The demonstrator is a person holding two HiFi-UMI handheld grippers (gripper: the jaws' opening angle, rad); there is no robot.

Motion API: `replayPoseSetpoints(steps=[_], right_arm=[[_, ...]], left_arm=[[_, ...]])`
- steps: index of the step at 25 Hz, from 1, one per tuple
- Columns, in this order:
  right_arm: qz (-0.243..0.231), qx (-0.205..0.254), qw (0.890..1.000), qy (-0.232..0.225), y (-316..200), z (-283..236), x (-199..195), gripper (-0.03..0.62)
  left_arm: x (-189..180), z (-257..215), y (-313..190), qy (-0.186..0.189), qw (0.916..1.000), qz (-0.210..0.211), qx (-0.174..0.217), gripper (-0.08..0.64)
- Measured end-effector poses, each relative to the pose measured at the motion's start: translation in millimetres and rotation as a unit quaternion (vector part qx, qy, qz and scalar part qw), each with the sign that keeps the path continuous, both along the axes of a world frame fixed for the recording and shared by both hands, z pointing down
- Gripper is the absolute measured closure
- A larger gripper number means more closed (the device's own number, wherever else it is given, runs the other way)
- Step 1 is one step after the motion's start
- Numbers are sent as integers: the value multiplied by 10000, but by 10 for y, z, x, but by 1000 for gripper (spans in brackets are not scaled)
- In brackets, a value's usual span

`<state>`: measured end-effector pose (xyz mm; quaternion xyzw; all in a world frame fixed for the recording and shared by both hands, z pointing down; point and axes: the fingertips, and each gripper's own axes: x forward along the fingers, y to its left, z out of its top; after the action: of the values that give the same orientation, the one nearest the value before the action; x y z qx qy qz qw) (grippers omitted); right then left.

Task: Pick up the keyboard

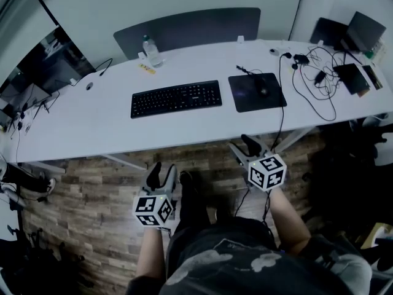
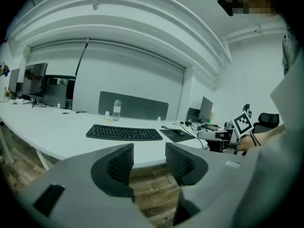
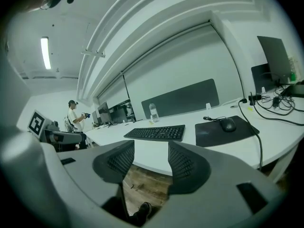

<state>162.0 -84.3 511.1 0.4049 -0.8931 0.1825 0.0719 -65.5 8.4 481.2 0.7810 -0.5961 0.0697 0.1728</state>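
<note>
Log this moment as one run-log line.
stage: before grasp | left gripper: open, empty | right gripper: open, empty | keyboard: untouched on desk

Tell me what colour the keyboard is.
The keyboard is black; it shows best in the head view.

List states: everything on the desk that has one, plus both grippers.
keyboard: flat on the desk, untouched
mouse: resting on the mouse pad
water bottle: upright at the desk's far edge
left gripper: open, nothing between the jaws, short of the desk
right gripper: open, nothing between the jaws, short of the desk
</note>
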Motion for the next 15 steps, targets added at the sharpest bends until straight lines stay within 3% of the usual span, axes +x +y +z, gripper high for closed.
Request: replayPoseSetpoints(steps=[5, 10, 15], right_arm=[[-27, 8, 9999, 118, -219, 15, -156, 363], [4, -31, 9997, 222, -622, 61, -361, 328], [118, -85, 9995, 278, -1160, 80, -615, 294]], left_arm=[[-175, 108, -295, -152, 9994, 291, -51, 257], [-371, 171, -773, -423, 9970, 638, -80, 181], [-699, 363, -1334, -492, 9954, 706, -416, 124]])
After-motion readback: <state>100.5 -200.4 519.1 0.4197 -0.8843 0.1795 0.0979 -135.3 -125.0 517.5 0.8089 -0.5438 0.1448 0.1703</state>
